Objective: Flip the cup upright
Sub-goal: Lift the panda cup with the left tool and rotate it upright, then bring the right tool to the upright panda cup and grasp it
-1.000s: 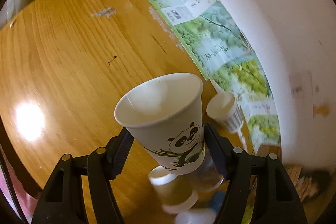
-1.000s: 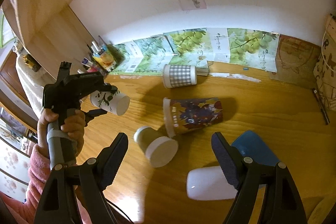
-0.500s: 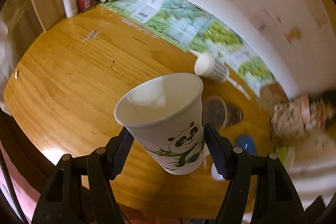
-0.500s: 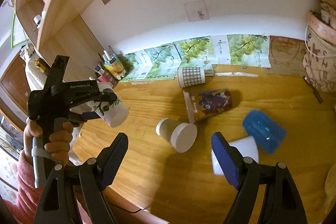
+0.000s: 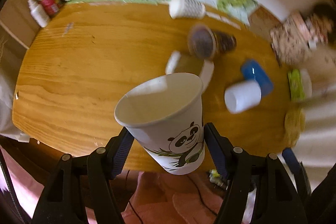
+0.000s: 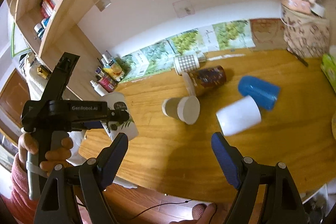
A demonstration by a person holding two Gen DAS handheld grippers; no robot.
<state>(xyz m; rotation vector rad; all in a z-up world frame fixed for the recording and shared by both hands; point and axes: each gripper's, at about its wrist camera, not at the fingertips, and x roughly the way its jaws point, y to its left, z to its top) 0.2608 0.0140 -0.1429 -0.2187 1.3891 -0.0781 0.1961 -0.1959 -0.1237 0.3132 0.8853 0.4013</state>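
My left gripper (image 5: 168,150) is shut on a white paper cup with a panda print (image 5: 168,121) and holds it in the air over the table's near edge, mouth away from me. In the right wrist view the same panda cup (image 6: 120,117) sits in the left gripper (image 6: 117,119) at the table's left end. My right gripper (image 6: 169,159) is open and empty above the near edge. Several cups lie on their sides: a white one (image 6: 238,115), a blue one (image 6: 259,90), a brown one (image 6: 180,108), a dark patterned one (image 6: 206,79), a checked one (image 6: 187,63).
The wooden table (image 6: 189,150) has bottles and cartons (image 6: 108,77) at its far left corner and a patterned bag (image 6: 304,28) at the far right. Grape-print cardboard (image 6: 189,45) lines the wall. A shelf unit (image 6: 42,14) stands at left.
My left gripper has pulled back and up with the panda cup, from over the table to near its front edge. My right gripper has also risen and drawn back.
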